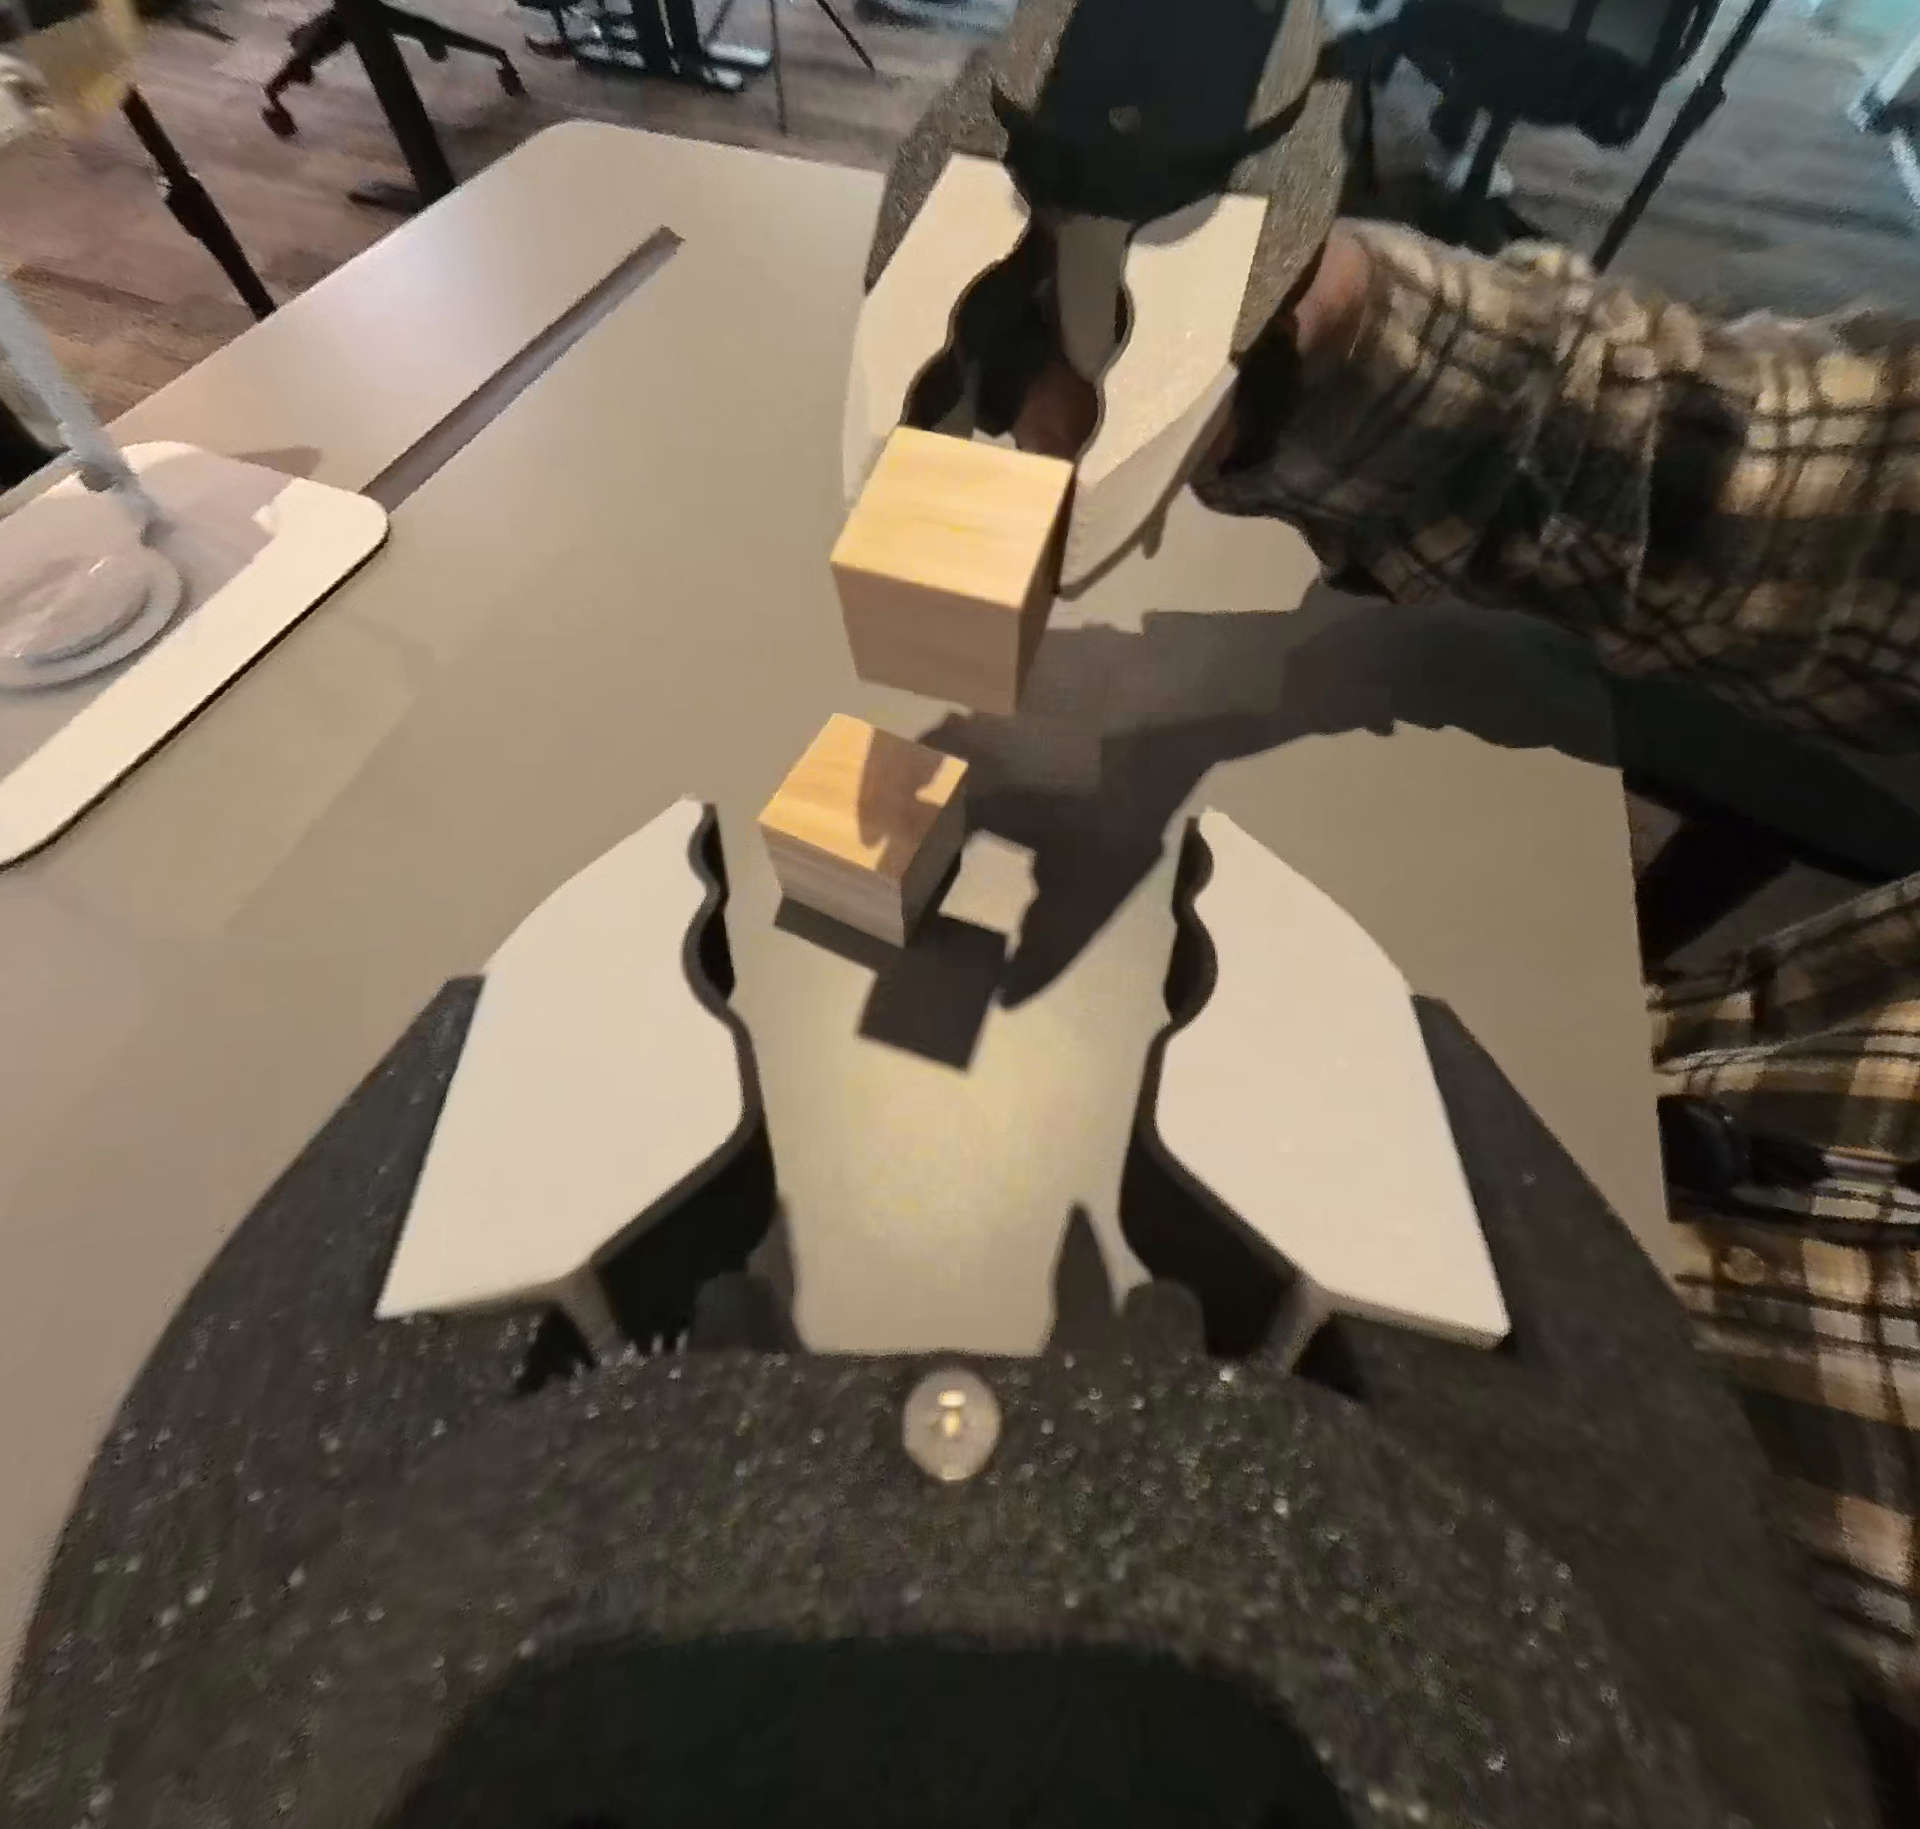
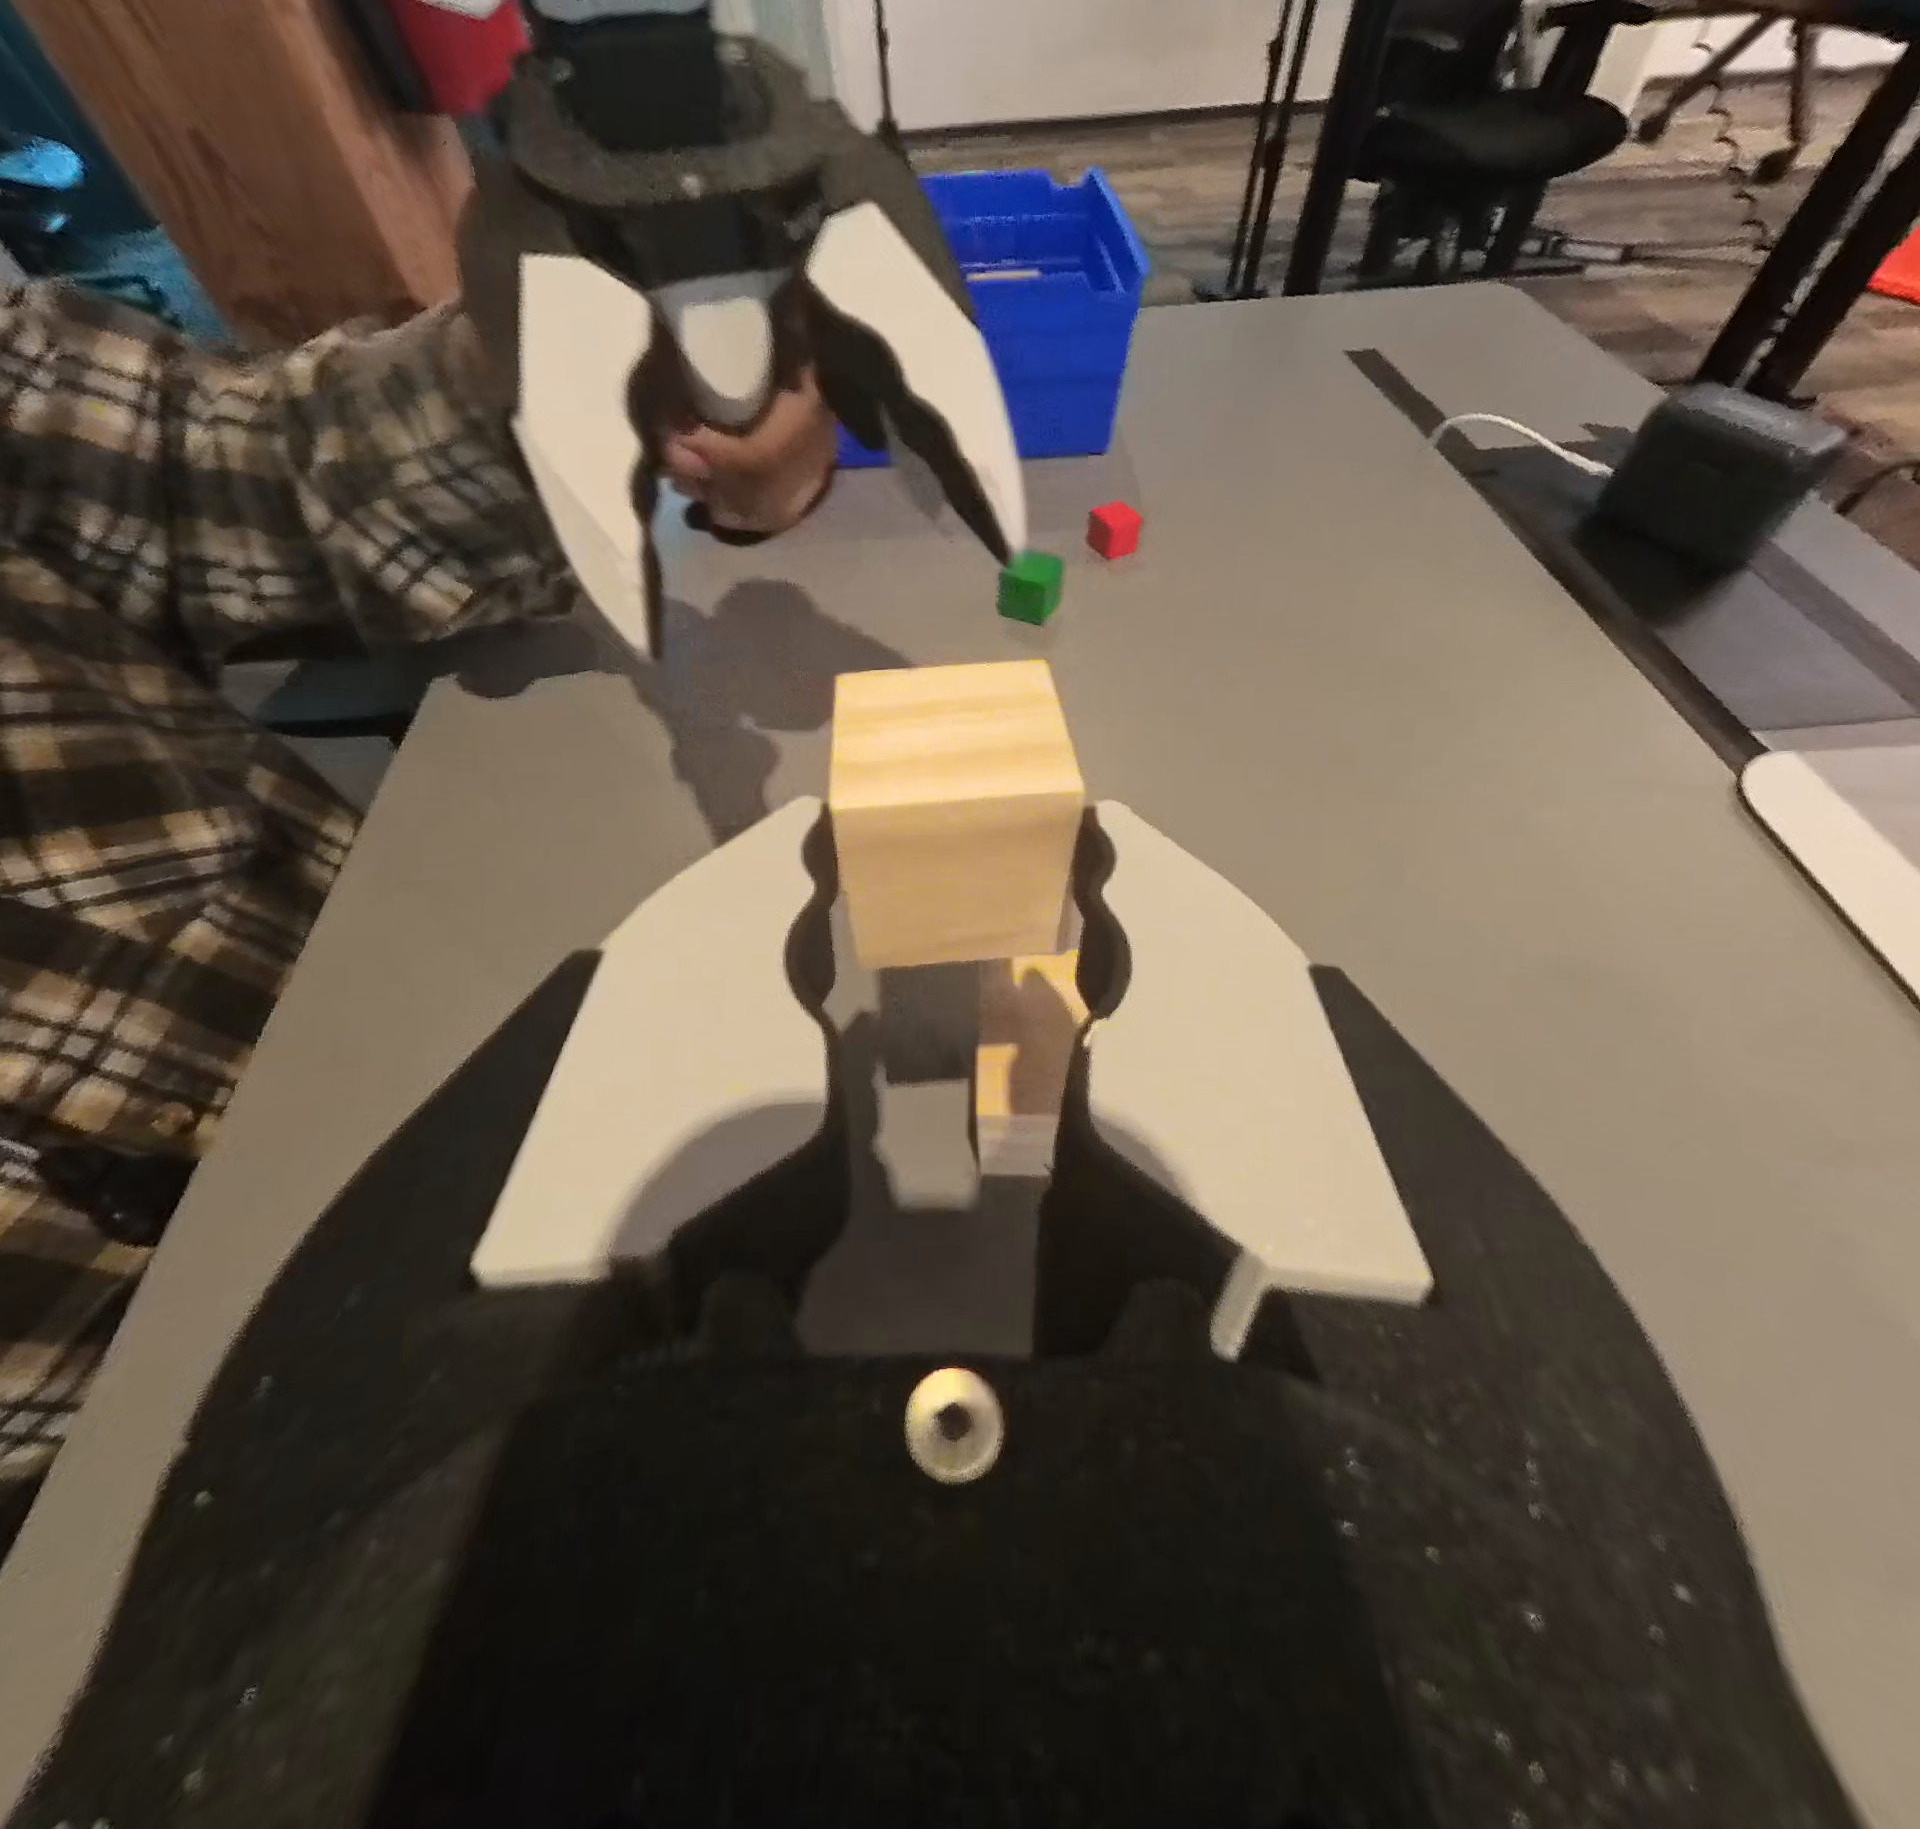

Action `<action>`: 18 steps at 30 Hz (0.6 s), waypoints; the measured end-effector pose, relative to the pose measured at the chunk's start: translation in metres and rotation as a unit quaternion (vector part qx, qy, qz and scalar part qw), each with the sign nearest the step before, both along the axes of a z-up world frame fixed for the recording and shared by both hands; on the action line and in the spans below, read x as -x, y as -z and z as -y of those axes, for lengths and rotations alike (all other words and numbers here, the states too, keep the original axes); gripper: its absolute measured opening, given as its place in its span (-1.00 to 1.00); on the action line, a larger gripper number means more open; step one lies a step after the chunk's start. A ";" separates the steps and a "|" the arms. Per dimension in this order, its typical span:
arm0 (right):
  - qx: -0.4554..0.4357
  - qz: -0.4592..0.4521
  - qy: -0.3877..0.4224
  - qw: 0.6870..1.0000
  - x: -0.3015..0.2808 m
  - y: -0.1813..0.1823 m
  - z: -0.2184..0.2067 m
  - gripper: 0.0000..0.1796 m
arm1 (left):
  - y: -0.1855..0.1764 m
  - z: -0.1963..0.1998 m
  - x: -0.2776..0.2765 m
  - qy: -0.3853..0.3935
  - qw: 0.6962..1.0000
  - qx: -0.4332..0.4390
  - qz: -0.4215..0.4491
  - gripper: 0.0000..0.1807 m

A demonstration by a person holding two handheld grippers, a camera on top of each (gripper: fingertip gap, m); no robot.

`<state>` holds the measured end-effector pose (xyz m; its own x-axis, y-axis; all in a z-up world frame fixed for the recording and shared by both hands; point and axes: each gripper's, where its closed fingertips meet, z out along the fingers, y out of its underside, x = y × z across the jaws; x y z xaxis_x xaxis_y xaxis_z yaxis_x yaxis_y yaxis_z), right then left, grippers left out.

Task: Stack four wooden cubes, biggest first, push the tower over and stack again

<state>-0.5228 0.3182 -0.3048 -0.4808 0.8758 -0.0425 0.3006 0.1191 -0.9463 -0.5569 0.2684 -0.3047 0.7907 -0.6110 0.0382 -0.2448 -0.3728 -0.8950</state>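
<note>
My right gripper is clamping the large wooden cube above a smaller cube, while my left gripper is hovering open, empty, nearby.

The right gripper holds a large wooden cube above a smaller cube on the table.

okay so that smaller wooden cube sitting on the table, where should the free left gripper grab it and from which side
Grip the smaller wooden cube across two opposite flat side faces, coming straight down from above. It sits flat and its top is bare. The left gripper is open and empty.
</note>
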 end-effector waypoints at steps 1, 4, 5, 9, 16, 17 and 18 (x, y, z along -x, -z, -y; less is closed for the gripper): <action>0.006 -0.002 0.008 1.000 0.000 0.003 -0.003 -0.52 | -0.001 0.007 0.004 -0.008 1.000 -0.005 0.016 -0.09; 0.026 -0.015 0.032 0.999 0.001 0.014 -0.010 -0.52 | -0.003 0.027 0.013 -0.028 0.998 -0.019 0.060 -0.15; 0.031 -0.019 0.037 0.999 0.001 0.018 -0.012 -0.52 | -0.003 0.033 0.016 -0.034 0.997 -0.023 0.070 -0.17; 0.038 -0.023 0.051 0.998 0.002 0.034 -0.017 -0.52 | 0.003 0.053 0.026 -0.059 0.995 -0.027 0.078 -0.20; 0.041 -0.016 0.053 0.998 0.011 0.052 -0.019 -0.51 | 0.013 0.066 0.044 -0.088 0.993 -0.022 0.081 -0.21; 0.041 -0.013 0.053 0.998 0.012 0.054 -0.020 -0.51 | 0.015 0.066 0.046 -0.091 0.992 -0.021 0.082 -0.21; 0.041 -0.012 0.054 0.998 0.013 0.056 -0.020 -0.51 | 0.017 0.066 0.047 -0.093 0.992 -0.019 0.082 -0.21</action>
<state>-0.5361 0.3387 -0.3604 -0.3861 0.9164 -0.1055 0.2839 0.0093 -0.9588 -0.6041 0.2022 -0.3216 0.8752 -0.4580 0.1556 -0.0240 -0.3623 -0.9317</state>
